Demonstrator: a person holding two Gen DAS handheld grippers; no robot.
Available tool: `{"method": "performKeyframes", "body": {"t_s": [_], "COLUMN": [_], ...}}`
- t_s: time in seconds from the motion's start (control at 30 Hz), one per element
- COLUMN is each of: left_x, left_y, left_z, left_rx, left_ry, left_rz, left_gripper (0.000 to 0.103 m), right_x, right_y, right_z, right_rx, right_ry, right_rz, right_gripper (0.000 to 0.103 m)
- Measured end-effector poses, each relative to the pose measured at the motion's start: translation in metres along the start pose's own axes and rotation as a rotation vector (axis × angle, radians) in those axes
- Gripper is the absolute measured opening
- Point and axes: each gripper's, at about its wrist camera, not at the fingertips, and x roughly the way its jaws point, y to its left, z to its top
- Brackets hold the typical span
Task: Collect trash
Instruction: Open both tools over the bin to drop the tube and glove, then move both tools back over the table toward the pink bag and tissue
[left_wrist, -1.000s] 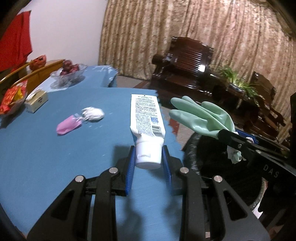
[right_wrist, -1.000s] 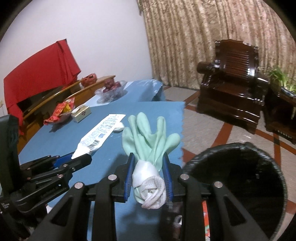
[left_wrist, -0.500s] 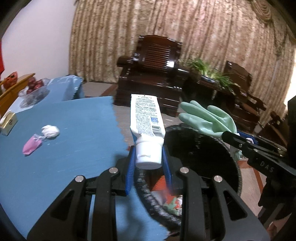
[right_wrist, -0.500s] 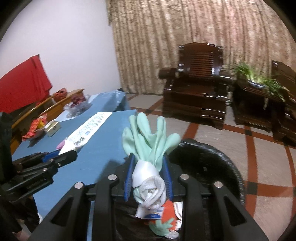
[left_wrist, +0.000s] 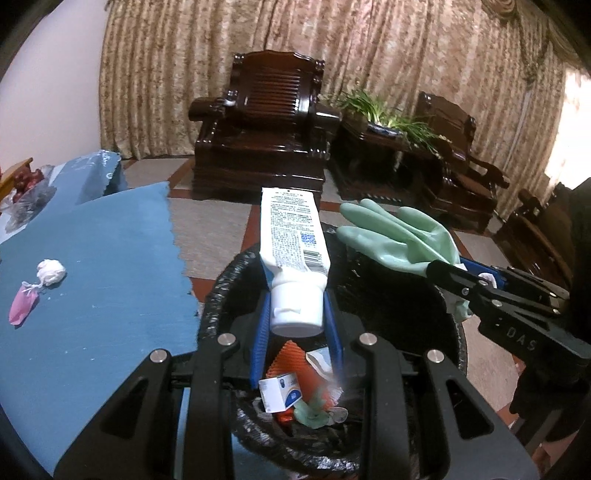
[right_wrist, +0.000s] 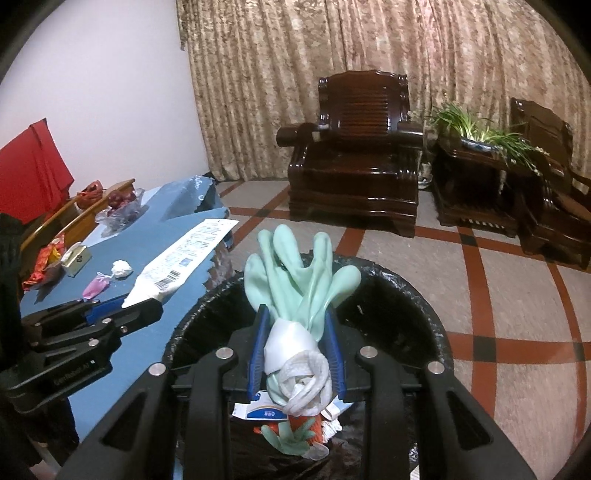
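My left gripper (left_wrist: 296, 295) is shut on the cap end of a white squeeze tube (left_wrist: 290, 236), held over the black-lined trash bin (left_wrist: 221, 291). My right gripper (right_wrist: 297, 321) is shut on the cuff of a mint-green rubber glove (right_wrist: 295, 262), also above the bin (right_wrist: 417, 291). Inside the bin lie a small white box (left_wrist: 279, 393), orange scraps and a green piece. In the right wrist view the left gripper (right_wrist: 142, 304) shows at the left with the tube (right_wrist: 184, 254). A crumpled white tissue (left_wrist: 51, 272) and a pink wrapper (left_wrist: 23, 308) lie on the blue table (left_wrist: 110, 288).
Dark wooden armchairs (right_wrist: 354, 162) and a potted plant (right_wrist: 476, 134) stand before patterned curtains. A glass fruit bowl (right_wrist: 120, 210), a small box (right_wrist: 75, 256) and red snack packets (right_wrist: 44, 264) sit at the table's far end. A tiled floor (right_wrist: 517, 302) surrounds the bin.
Both grippers have swung from over the blue table to above the trash bin, each keeping its hold. The bin's contents have come into sight beneath the jaws.
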Motion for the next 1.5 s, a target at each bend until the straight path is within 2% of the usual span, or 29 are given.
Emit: {"method": "performKeyframes", "body": {"t_s": [0.1,0.13,0.17,0.23,0.27,0.37,0.43,0.53,0.67,1.0,1.27,1.5], "left_x": [0.007,0.009,0.009,0.005,0.003,-0.003,-0.007,-0.014,-0.028,-0.066,-0.092,-0.114], "left_y": [0.002,0.004,0.004,0.007,0.008,0.013,0.014,0.026,0.043,0.091,0.132,0.183], "left_z": [0.001,0.003,0.002,0.001,0.000,-0.001,0.001,0.000,-0.001,-0.011,-0.020,-0.029], "left_rx": [-0.013,-0.016,-0.018,-0.018,-0.016,-0.014,-0.017,-0.032,-0.051,-0.132,-0.188,-0.244], "left_ry": [0.025,0.026,0.026,0.013,0.006,-0.009,-0.022,-0.039,-0.055,-0.086,-0.112,-0.128], "left_rz": [-0.037,-0.042,-0.047,-0.051,-0.049,-0.036,-0.025,0.011,0.062,0.174,0.259,0.353], "left_gripper": [0.029,0.035,0.045,0.055,0.059,0.070,0.076,0.086,0.090,0.091,0.091,0.091], "right_x": [0.003,0.003,0.003,0.002,0.001,-0.002,-0.004,-0.004,-0.003,0.003,0.017,0.039], "right_y": [-0.002,-0.003,-0.003,-0.005,-0.006,-0.007,-0.006,-0.005,0.002,0.040,0.094,0.149], "right_z": [-0.004,-0.005,-0.006,-0.008,-0.008,-0.009,-0.010,-0.008,-0.005,0.000,0.006,0.020], "right_rx": [0.002,0.003,0.004,0.006,0.007,0.007,0.009,0.009,0.005,-0.035,-0.108,-0.186], "right_ry": [0.012,0.010,0.008,0.006,0.004,-0.007,-0.018,-0.021,-0.023,-0.020,-0.014,-0.012], "right_rz": [-0.010,-0.018,-0.022,-0.030,-0.039,-0.055,-0.063,-0.053,-0.038,0.030,0.115,0.192], "right_gripper": [0.038,0.047,0.054,0.063,0.072,0.088,0.096,0.097,0.097,0.097,0.097,0.097]}}
